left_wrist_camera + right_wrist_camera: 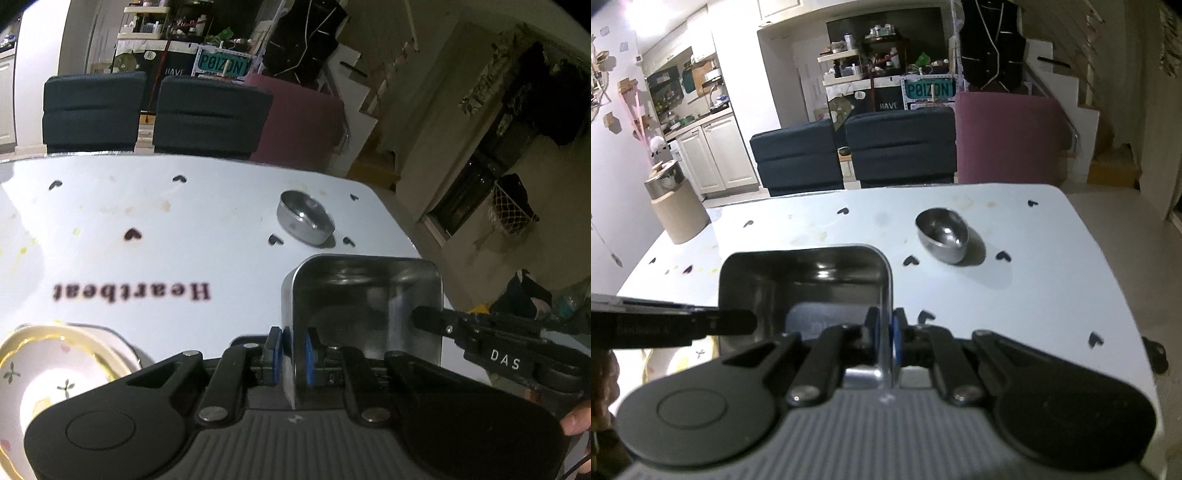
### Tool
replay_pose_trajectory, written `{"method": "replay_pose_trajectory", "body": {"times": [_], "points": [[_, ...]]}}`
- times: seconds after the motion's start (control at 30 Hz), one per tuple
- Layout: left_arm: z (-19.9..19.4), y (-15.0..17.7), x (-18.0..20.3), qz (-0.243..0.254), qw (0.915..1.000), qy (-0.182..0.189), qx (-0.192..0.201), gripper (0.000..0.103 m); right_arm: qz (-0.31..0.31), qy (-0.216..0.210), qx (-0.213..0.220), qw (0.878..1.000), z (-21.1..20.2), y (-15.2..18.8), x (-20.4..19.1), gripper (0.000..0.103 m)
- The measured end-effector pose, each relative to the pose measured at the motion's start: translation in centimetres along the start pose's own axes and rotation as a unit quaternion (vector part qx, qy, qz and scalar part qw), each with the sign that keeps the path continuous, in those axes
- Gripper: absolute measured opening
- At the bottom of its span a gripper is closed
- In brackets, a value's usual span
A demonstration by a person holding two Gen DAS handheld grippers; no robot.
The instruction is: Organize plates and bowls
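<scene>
**Steel tray carried between both tongs, clear of the table**

Steel, rectangular and deep-walled, the tray (pixel 364 306) is held at two opposite walls. The left tongs (pixel 291 356) are clamped on its left wall, blue pads (pixel 306 360) pressing either side of the thin rim. The right tongs (pixel 885 338) are clamped likewise on the right wall of the same tray (pixel 809 291). Each view shows the other tongs' black tip reaching the far wall, so the load is shared.

Just left of the left tongs, low and near, lies a floral plate (pixel 48 376) with a gilt, scalloped edge. Ahead of both tongs, past the tray's far wall, a small round steel bowl (pixel 943 236) sits on the white table (pixel 147 221), which is printed with hearts. Farther left in the right view, a canister (pixel 677 206) stands at the table's edge. Beyond the table are dark chairs (pixel 849 147).

Assessment: the step in hand appears to be moving the tray to its stacking place. Both grips bite only a narrow strip of wall, so the two hands should travel together, at matched height and spacing; any drift apart would twist the rim from the pads. Keep the tray level, pass above the bowl and plate, and set it flat before either grip is released.
</scene>
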State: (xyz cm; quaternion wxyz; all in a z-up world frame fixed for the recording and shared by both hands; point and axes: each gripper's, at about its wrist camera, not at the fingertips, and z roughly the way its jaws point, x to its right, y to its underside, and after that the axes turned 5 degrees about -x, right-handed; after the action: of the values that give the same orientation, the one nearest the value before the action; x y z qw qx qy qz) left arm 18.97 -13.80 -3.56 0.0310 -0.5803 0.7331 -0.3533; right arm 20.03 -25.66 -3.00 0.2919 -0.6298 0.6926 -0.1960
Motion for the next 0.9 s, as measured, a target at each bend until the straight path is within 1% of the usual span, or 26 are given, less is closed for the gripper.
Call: {"method": "replay_pose_trajectory", "body": {"times": [0.07, 0.17, 0.27, 0.4, 0.5, 0.7, 0.9], "points": [[0.8, 0.6, -1.1, -0.015, 0.9998, 0.006, -0.008, 0.013, 0.003, 0.001, -0.008, 1.000, 0.9, 0.8, -0.2, 0.009], [1.9, 1.0, -2.1, -0.033, 0.9990, 0.004, -0.029, 0.013, -0.002, 0.006, -0.026, 1.000, 1.8, 1.8, -0.9, 0.009], [2.3, 1.3, -2.2, -0.026, 0.9992, -0.007, -0.029, 0.013, -0.014, 0.015, -0.028, 0.999, 2.2, 2.1, -1.7, 0.009], [3.0, 1.2, -2.7, -0.032, 0.9989, -0.010, -0.032, 0.013, -0.016, 0.024, -0.042, 0.999, 2.8, 2.6, -2.3, 0.009], [3.6, 1.3, -3.0, -0.037, 0.9986, -0.015, -0.033, 0.013, -0.027, 0.036, -0.048, 0.998, 3.2, 2.5, -2.7, 0.005], [5.1, 2.0, -3.5, -0.035, 0.9978, -0.036, -0.044, 0.013, -0.053, 0.052, -0.067, 0.995, 4.6, 3.1, -4.3, 0.005], [5.7, 2.1, -3.4, -0.026, 0.9981, -0.035, -0.043, 0.012, -0.060, 0.063, -0.082, 0.993, 5.4, 3.3, -4.3, 0.004]]}}
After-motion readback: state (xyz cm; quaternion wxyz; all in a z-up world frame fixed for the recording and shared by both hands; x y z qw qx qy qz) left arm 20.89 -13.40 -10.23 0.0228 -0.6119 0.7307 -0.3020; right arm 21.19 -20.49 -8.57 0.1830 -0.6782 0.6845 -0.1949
